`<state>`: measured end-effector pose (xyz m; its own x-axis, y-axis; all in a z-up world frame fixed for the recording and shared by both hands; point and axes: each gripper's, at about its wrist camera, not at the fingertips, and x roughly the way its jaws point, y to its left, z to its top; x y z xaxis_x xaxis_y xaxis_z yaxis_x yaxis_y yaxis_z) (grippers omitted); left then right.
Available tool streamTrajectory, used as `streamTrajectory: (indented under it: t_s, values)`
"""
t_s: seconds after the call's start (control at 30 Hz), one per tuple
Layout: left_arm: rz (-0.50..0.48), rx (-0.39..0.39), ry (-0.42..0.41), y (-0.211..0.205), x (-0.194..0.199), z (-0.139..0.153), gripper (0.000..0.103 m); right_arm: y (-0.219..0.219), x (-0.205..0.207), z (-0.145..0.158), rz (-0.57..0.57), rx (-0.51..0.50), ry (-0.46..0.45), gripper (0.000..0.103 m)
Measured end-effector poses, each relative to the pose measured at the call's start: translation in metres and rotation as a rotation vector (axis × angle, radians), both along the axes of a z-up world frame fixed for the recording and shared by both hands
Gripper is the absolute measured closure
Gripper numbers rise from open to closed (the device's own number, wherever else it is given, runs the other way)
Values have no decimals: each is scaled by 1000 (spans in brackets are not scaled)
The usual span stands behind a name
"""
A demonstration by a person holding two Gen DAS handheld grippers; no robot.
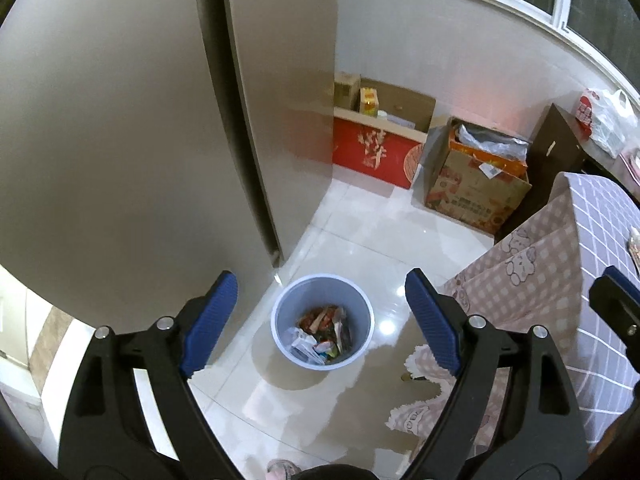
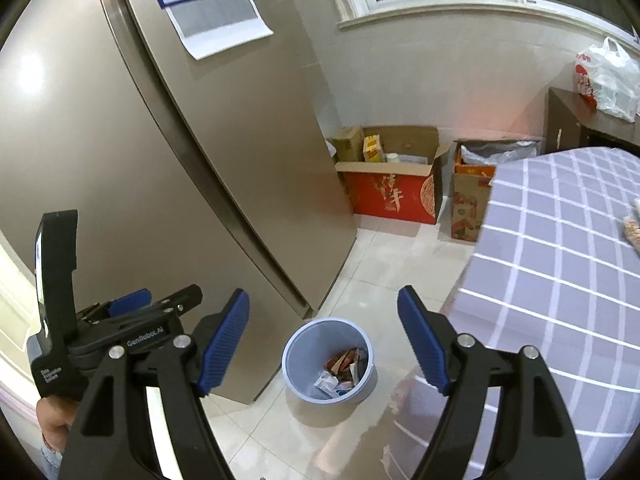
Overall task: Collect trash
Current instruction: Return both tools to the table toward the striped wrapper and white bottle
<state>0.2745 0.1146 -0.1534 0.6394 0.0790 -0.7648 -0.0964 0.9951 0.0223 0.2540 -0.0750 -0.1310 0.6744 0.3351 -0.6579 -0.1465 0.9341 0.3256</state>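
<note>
Wrappers (image 1: 322, 334) lie jumbled, unreadable, in the bin (image 1: 280, 312); both hand-held grippers, left (image 1: 322, 320) and right (image 2: 324, 340), spread empty.

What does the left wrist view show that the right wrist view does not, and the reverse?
Left wrist only: the pink bear-print cloth hanging at the table's side, and a foot at the bottom edge.
Right wrist only: papers on the fridge door, the whole body of the left gripper, and the hand holding it.
Both: the blue bin with wrappers inside, the fridge, the red box, the brown box, the checked tablecloth, the plastic bag. Each view's own jaws stand open and empty.
</note>
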Motion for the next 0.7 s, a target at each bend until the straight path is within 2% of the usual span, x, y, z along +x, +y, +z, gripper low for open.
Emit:
streamTrajectory:
  t_s: [0.4, 0.7]
  values:
    - [-132, 26, -121, -88, -63, 56, 18, -79, -66, 45, -53, -5, -64, 27]
    - [-253, 57, -138, -169, -83, 72, 17, -153, -96, 52, -131, -19, -61, 27]
